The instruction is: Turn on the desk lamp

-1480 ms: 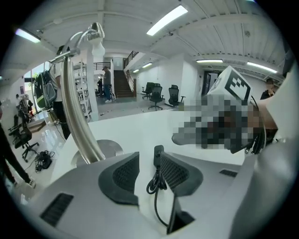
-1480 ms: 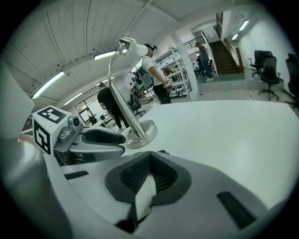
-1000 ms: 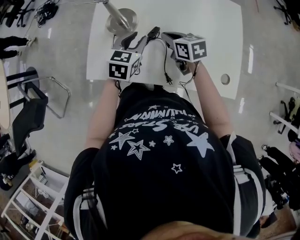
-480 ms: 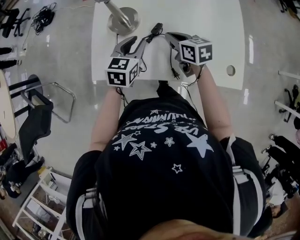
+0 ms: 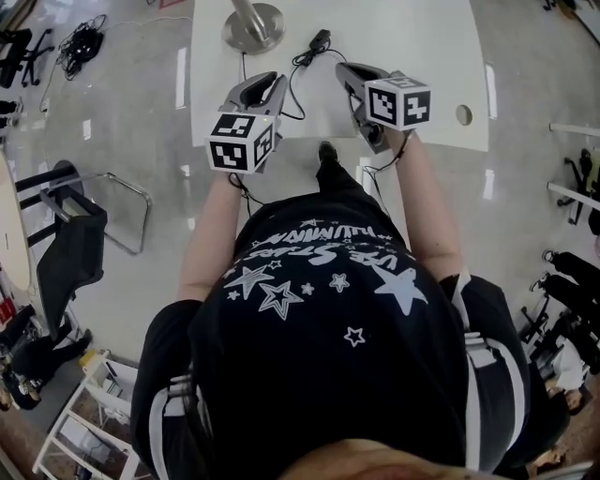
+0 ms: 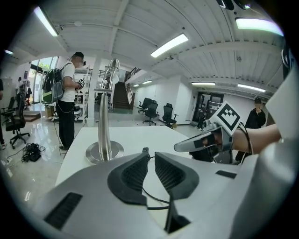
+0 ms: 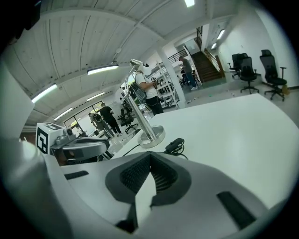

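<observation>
The desk lamp [image 5: 253,25] stands at the frame's top, above the left gripper [image 5: 267,80], whose empty jaws have just been closing to a narrow gap; the right gripper [image 5: 345,67], lower right of the lamp, is closed on nothing.

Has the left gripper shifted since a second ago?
Yes. The left gripper has drawn back from the lamp base toward the table's near edge. Its jaws have just been closing, with nothing between them.

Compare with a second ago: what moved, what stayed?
Both the left gripper and right gripper drew back from the lamp base toward the near edge of the table. The left's jaws have just been closing, nothing between them. Lamp base and corded switch stayed put.
</observation>
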`<action>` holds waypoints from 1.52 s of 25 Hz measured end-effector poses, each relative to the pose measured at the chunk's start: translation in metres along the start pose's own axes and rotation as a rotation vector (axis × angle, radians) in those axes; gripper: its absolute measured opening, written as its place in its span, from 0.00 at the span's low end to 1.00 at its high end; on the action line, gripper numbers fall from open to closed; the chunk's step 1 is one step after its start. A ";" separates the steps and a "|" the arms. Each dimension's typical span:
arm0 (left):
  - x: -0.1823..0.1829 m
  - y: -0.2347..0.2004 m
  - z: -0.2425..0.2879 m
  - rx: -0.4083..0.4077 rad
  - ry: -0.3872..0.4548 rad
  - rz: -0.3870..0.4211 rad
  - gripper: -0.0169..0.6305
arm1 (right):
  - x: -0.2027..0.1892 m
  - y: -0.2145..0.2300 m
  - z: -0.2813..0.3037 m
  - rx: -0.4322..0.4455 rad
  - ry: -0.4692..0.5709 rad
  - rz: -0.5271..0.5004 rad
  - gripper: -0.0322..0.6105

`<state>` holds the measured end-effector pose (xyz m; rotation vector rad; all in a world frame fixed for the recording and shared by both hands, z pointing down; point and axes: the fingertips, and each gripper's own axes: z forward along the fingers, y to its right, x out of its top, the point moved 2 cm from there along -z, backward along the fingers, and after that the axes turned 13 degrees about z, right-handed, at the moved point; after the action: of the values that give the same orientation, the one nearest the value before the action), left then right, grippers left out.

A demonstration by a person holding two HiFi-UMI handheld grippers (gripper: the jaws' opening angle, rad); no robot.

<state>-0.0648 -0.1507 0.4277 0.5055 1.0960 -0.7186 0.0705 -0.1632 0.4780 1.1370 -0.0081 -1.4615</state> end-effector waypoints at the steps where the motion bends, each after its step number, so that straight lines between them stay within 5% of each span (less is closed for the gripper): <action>1: 0.000 0.002 -0.004 -0.001 0.003 0.005 0.12 | -0.003 -0.004 -0.003 -0.003 0.003 -0.001 0.05; 23: -0.049 0.055 -0.140 -0.074 0.070 0.013 0.05 | -0.127 -0.101 -0.067 -0.067 0.122 -0.006 0.05; 38: -0.053 0.064 -0.174 -0.136 0.128 -0.022 0.05 | -0.156 -0.142 -0.096 -0.167 0.194 -0.100 0.05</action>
<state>-0.1395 0.0267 0.4109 0.4288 1.2627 -0.6325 -0.0091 0.0509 0.4395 1.1502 0.3051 -1.4054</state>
